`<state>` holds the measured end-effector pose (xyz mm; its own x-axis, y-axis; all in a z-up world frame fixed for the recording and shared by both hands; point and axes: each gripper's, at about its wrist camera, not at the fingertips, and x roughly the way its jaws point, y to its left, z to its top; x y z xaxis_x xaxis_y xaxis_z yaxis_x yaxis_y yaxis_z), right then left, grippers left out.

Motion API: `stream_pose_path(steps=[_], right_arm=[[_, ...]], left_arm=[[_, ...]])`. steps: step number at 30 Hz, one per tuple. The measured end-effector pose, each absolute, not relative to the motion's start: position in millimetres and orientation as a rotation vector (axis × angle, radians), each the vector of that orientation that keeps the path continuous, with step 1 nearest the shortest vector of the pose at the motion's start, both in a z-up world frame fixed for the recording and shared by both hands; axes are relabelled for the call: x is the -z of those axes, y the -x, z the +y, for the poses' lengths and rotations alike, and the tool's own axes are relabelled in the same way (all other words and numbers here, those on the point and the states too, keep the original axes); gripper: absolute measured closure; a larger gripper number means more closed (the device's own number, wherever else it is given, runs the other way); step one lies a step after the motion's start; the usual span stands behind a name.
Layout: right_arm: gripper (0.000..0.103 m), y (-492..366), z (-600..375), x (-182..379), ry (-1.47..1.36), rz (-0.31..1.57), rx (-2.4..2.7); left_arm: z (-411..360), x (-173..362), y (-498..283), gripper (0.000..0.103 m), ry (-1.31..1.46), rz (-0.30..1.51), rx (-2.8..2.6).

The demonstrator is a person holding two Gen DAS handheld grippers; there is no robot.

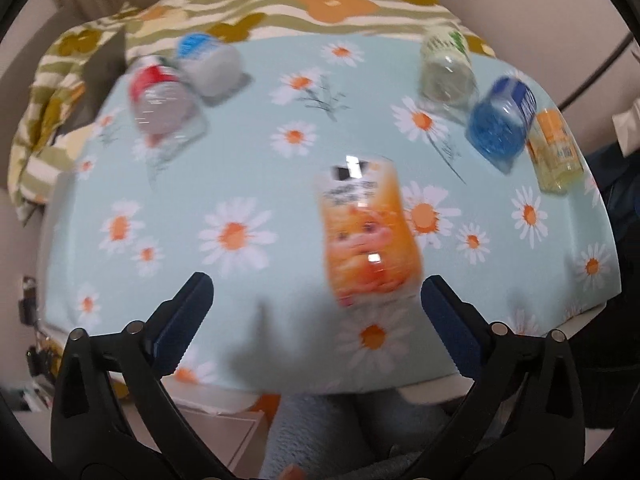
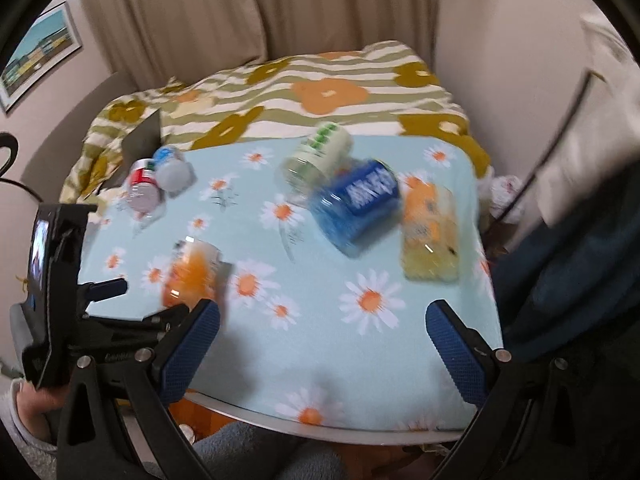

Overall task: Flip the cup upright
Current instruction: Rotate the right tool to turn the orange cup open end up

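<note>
Several printed plastic cups lie on their sides on the daisy-print table (image 1: 240,160). An orange cup (image 1: 368,232) lies nearest my left gripper (image 1: 316,304), just ahead of its open, empty jaws; it also shows in the right wrist view (image 2: 190,274). A blue cup (image 2: 356,208), a yellow cup (image 2: 430,236) and a green-print cup (image 2: 316,160) lie ahead of my right gripper (image 2: 322,328), which is open, empty and above the table's near edge. A red cup (image 1: 160,100) and a white cup with a blue end (image 1: 208,64) lie at the far left. Both views are motion-blurred.
A striped flowered cloth (image 2: 320,92) covers the surface behind the table. Curtains (image 2: 240,12) hang at the back. The left gripper's body (image 2: 60,280) shows at the left of the right wrist view. A dark object (image 2: 144,136) stands at the table's far left corner.
</note>
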<state>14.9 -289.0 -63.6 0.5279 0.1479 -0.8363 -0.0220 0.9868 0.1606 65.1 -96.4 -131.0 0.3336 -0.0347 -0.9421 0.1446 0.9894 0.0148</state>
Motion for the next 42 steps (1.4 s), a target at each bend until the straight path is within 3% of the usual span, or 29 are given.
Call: stream_pose_path(steps=[8, 16, 19, 22, 25, 30, 32, 42], right_arm=[[0.0, -72, -228, 67, -0.072, 1.227, -0.289], [0.001, -127, -176, 119, -0.136, 1.49, -0.352], [0.015, -141, -167, 139, -0.194, 1.565, -0.355], [0.018, -148, -161, 152, -0.215, 1.607, -0.348], [0.031, -154, -157, 158, -0.208, 1.626, -0.341], [0.041, -159, -158, 172, -0.254, 1.677, -0.321], [0.053, -160, -160, 176, -0.274, 1.688, -0.323], [0.057, -149, -169, 143, -0.281, 1.552, -0.334]], left_arm=[[-38, 114, -62, 0.0, -0.064, 1.224, 0.087], [14, 141, -60, 0.0, -0.032, 1.267, 0.133], [25, 147, -60, 0.0, -0.007, 1.282, 0.151], [32, 151, -60, 0.0, 0.002, 1.287, 0.159], [38, 152, -61, 0.0, 0.01, 1.293, 0.159], [43, 155, -62, 0.0, 0.014, 1.298, 0.159], [45, 155, -62, 0.0, 0.008, 1.3, 0.157], [44, 141, -59, 0.0, 0.001, 1.271, 0.158]])
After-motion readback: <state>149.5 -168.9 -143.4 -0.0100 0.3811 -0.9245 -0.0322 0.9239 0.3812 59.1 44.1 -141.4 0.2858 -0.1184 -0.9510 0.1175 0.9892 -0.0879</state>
